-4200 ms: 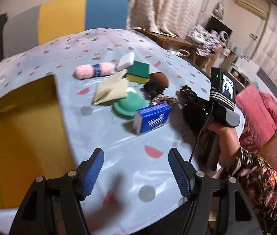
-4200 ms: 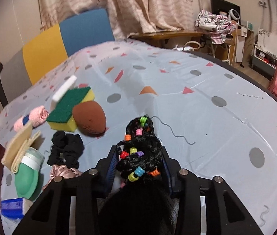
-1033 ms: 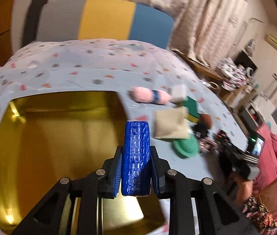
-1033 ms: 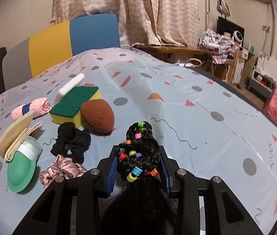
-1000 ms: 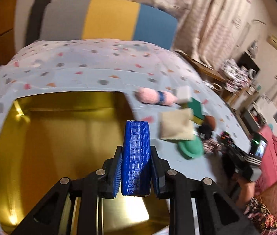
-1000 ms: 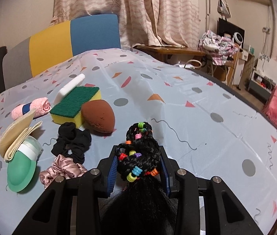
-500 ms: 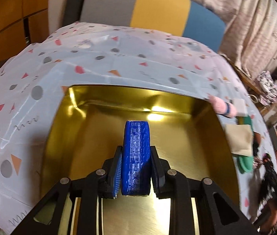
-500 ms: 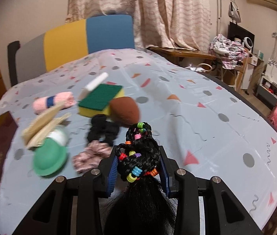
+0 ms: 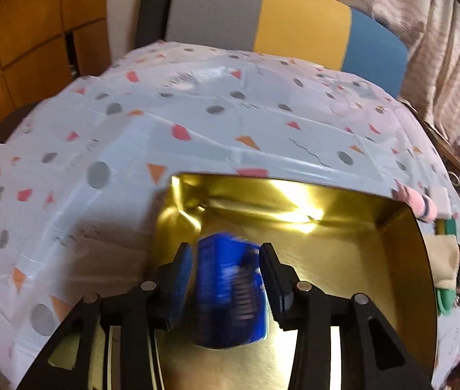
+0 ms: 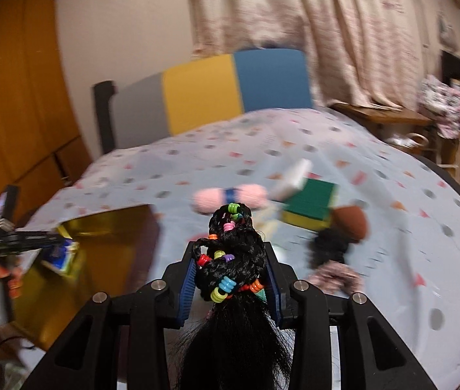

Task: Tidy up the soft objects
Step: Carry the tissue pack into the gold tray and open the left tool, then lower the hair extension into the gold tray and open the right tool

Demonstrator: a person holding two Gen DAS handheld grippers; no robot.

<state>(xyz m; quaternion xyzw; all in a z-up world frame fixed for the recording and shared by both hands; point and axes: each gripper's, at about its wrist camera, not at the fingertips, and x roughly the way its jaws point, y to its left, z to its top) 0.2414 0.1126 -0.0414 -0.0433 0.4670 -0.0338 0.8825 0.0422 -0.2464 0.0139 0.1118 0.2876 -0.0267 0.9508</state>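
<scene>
Over the gold tray (image 9: 392, 260), the left gripper (image 9: 226, 269) stands spread, the blurred blue tissue pack (image 9: 230, 289) seemingly dropping free between its jaws. Right gripper (image 10: 230, 279) pinches the beaded black hairpiece (image 10: 230, 253); next, carry it toward nine o'clock into the tray.

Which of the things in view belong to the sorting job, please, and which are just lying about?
Job:
blue tissue pack
gold box
black beaded braid
pink yarn roll
green-and-yellow sponge
brown makeup sponge
black scrunchie

Lying about:
patterned tablecloth
tri-colour chair
curtains
</scene>
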